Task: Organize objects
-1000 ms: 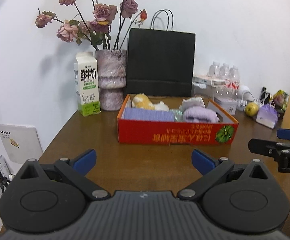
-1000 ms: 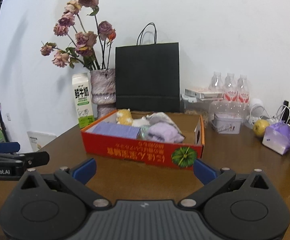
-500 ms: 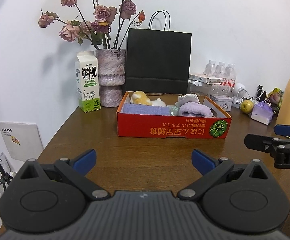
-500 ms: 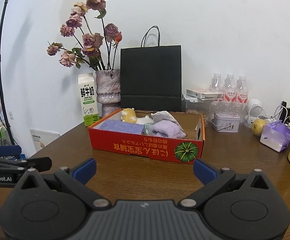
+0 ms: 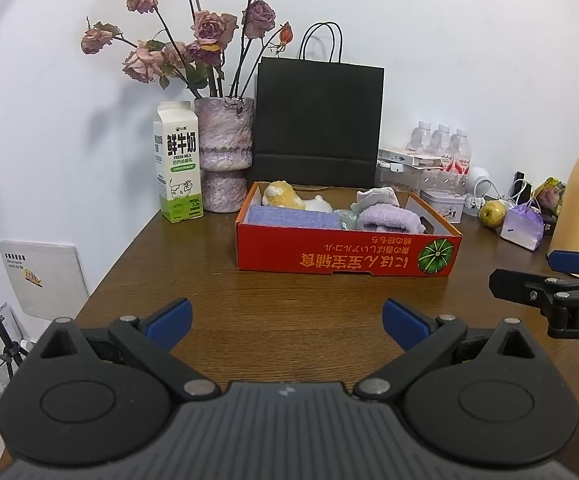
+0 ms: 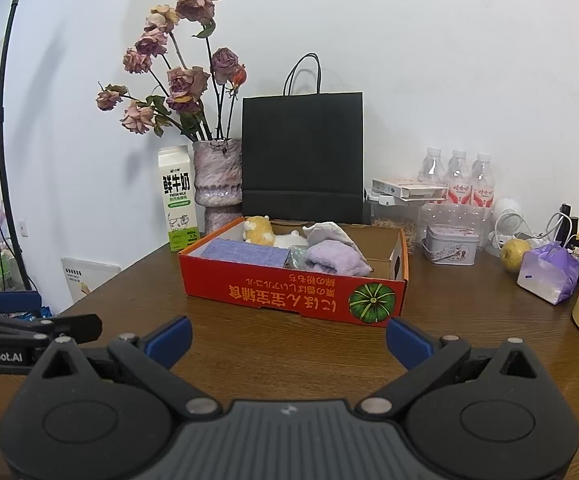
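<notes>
We've backed both grippers off; the red box (image 5: 347, 236) looks smaller and farther than a second ago. Left gripper (image 5: 287, 316) and right gripper (image 6: 288, 336) both spread wide, empty. Towels (image 6: 335, 256) and plush (image 6: 258, 230) sit inside the box, so sorting looks done.

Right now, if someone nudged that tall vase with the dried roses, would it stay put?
Probably not well. The vase narrows at its waist and the roses reach high and lean left, so it looks top-heavy and apt to tip. It looks ceramic, so likely fragile. The milk carton stands close beside it and might get knocked.
</notes>
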Demonstrator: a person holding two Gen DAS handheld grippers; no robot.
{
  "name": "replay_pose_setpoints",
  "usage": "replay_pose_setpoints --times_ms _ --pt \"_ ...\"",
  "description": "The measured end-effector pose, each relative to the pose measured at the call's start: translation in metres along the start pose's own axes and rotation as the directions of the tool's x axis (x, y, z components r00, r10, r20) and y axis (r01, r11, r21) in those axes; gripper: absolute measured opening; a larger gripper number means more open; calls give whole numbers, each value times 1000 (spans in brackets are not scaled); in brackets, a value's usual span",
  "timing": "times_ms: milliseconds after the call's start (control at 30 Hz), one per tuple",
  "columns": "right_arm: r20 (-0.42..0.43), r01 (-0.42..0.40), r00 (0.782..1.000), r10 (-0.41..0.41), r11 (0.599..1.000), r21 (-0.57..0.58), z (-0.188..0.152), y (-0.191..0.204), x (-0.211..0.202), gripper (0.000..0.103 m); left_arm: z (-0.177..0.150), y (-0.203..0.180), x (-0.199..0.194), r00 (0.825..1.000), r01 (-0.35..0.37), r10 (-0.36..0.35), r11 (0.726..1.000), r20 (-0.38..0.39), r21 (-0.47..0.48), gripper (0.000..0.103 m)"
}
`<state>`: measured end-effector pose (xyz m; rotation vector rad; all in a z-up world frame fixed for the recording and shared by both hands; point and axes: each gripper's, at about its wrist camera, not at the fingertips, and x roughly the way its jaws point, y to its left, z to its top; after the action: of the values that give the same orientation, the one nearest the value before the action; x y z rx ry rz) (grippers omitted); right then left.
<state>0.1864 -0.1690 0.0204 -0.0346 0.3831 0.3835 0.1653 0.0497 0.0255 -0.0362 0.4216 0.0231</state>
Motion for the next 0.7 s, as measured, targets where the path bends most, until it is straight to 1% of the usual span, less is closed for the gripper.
replay_pose_setpoints --times_ms 700 --pt "-5 7 1000 -7 1000 7 -3 -3 -3 103 -3 -5 -4 1000 -13 13 1000 3 11 103"
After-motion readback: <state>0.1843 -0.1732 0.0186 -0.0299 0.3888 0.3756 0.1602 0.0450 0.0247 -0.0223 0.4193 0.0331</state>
